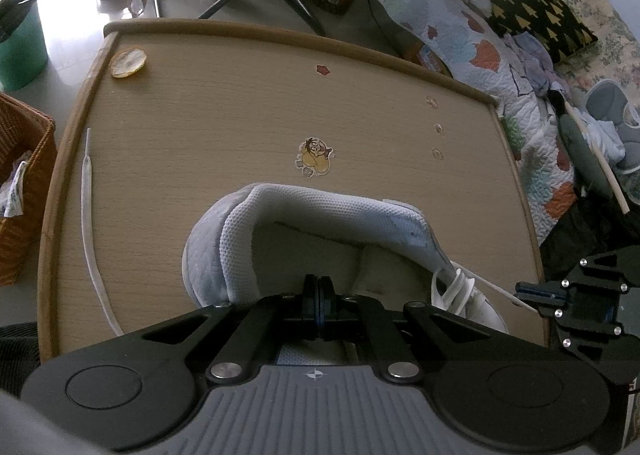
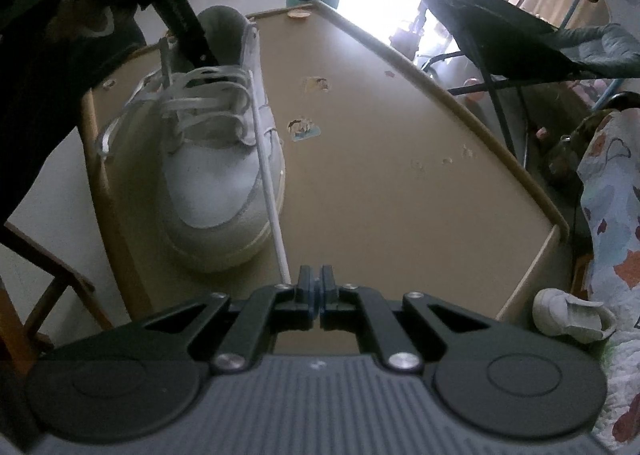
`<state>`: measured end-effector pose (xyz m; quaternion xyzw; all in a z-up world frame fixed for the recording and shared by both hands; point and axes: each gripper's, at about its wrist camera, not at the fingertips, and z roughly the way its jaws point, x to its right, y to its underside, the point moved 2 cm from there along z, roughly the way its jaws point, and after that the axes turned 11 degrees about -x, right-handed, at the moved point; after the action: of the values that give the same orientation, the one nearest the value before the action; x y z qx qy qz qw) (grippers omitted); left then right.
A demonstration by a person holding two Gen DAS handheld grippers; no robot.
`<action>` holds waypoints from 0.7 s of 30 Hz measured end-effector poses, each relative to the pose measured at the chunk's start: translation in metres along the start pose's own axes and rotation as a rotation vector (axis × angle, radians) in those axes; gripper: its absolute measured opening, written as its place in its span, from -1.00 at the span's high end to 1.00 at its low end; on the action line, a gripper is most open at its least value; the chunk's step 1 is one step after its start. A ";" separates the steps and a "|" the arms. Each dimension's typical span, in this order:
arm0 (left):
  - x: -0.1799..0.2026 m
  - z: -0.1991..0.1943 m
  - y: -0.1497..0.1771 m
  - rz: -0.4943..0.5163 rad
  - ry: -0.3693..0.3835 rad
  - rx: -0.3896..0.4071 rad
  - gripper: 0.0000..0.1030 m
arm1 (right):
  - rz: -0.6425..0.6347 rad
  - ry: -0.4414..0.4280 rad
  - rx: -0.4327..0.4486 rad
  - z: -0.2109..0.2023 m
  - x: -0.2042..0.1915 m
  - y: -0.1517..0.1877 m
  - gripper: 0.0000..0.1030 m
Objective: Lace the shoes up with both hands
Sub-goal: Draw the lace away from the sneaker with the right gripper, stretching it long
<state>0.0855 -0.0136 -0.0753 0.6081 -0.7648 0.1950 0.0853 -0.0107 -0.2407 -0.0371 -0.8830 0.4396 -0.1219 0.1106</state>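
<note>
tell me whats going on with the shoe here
A person is lacing a white sneaker on a wooden tray table with two handheld grippers. The left gripper is shut and reaches into the shoe's opening by the tongue, steadying it. The right gripper is shut on a lace end, drawn taut from the upper eyelets out past the toe. Several rows are already crossed. A second, loose lace lies along the table's edge.
</note>
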 end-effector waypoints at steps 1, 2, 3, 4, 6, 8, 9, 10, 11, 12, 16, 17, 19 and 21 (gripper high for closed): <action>0.000 0.000 0.000 0.000 0.000 0.000 0.86 | -0.002 -0.001 -0.006 0.000 0.000 0.001 0.96; 0.000 0.000 0.000 -0.001 0.000 -0.001 0.86 | -0.004 0.000 -0.011 0.001 0.000 0.002 0.96; 0.001 0.000 -0.001 -0.001 0.000 -0.002 0.86 | -0.006 0.005 -0.014 0.000 0.000 0.004 0.96; 0.001 0.000 -0.001 -0.001 0.000 -0.002 0.86 | -0.006 0.006 -0.018 0.000 0.000 0.005 0.96; 0.001 0.000 -0.001 -0.002 0.000 -0.003 0.86 | 0.000 0.004 -0.023 -0.001 0.001 0.008 0.96; 0.001 0.000 -0.001 -0.003 -0.001 -0.003 0.86 | -0.001 0.005 -0.032 -0.001 0.002 0.010 0.96; 0.001 0.000 -0.001 -0.003 -0.001 -0.003 0.86 | -0.004 0.011 -0.037 -0.001 0.002 0.011 0.96; 0.001 0.000 -0.001 -0.004 -0.001 -0.003 0.86 | -0.007 0.016 -0.042 -0.001 0.002 0.013 0.96; 0.001 0.000 0.000 -0.004 0.000 -0.003 0.86 | -0.008 0.020 -0.046 -0.002 0.002 0.014 0.96; 0.001 -0.001 0.000 -0.003 -0.001 -0.003 0.86 | -0.002 0.020 -0.043 -0.003 0.003 0.016 0.96; 0.001 0.000 0.000 -0.004 -0.002 -0.003 0.86 | 0.012 0.016 -0.043 -0.005 0.005 0.018 0.96; 0.001 0.000 0.000 -0.004 -0.002 -0.004 0.86 | 0.013 0.016 -0.044 -0.005 0.006 0.019 0.96; 0.001 0.000 -0.001 -0.005 -0.001 -0.005 0.86 | 0.014 0.017 -0.049 -0.005 0.006 0.020 0.96; 0.001 0.000 -0.001 -0.005 -0.001 -0.005 0.86 | 0.020 0.016 -0.052 -0.005 0.007 0.023 0.96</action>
<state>0.0865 -0.0144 -0.0746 0.6099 -0.7638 0.1925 0.0869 -0.0249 -0.2605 -0.0380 -0.8801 0.4524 -0.1163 0.0854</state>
